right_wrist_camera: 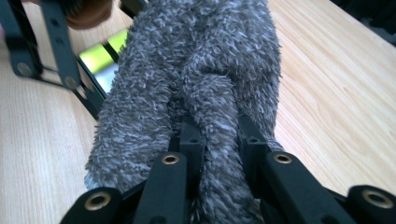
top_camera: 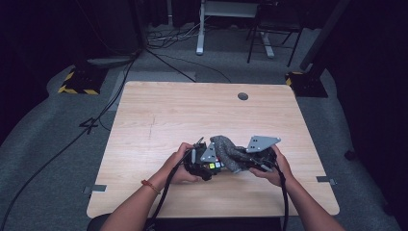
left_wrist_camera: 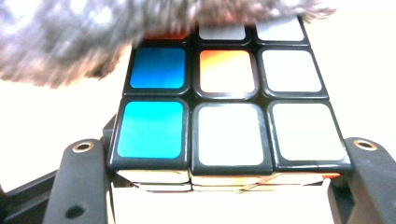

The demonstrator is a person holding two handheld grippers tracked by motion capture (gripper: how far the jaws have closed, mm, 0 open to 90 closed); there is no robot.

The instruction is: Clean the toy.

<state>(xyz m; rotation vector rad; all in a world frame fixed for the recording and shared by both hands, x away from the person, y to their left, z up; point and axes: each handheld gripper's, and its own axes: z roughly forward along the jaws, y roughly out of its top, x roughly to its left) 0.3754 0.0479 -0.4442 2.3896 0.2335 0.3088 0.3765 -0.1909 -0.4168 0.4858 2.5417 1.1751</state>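
Note:
A puzzle cube (left_wrist_camera: 224, 107) with blue, orange and white tiles sits clamped between the two black jaws of my left gripper (left_wrist_camera: 224, 156). A grey fuzzy cloth (right_wrist_camera: 201, 70) lies draped over the cube's far edge (left_wrist_camera: 70, 42). My right gripper (right_wrist_camera: 219, 140) is shut on a bunched fold of that cloth. In the high view both hands hold the grippers close together near the table's front middle, with the left gripper (top_camera: 208, 166) gripping the cube (top_camera: 215, 166) and the right gripper (top_camera: 243, 161) pressing the cloth (top_camera: 230, 150) against it. A green tile of the cube (right_wrist_camera: 100, 58) peeks out beside the cloth.
The light wooden table (top_camera: 168, 115) has a round cable hole (top_camera: 243, 96) near its far edge. Behind the table, cables run across the grey floor, and a white desk leg (top_camera: 199, 29) and yellow-black striped bases (top_camera: 77, 84) stand there.

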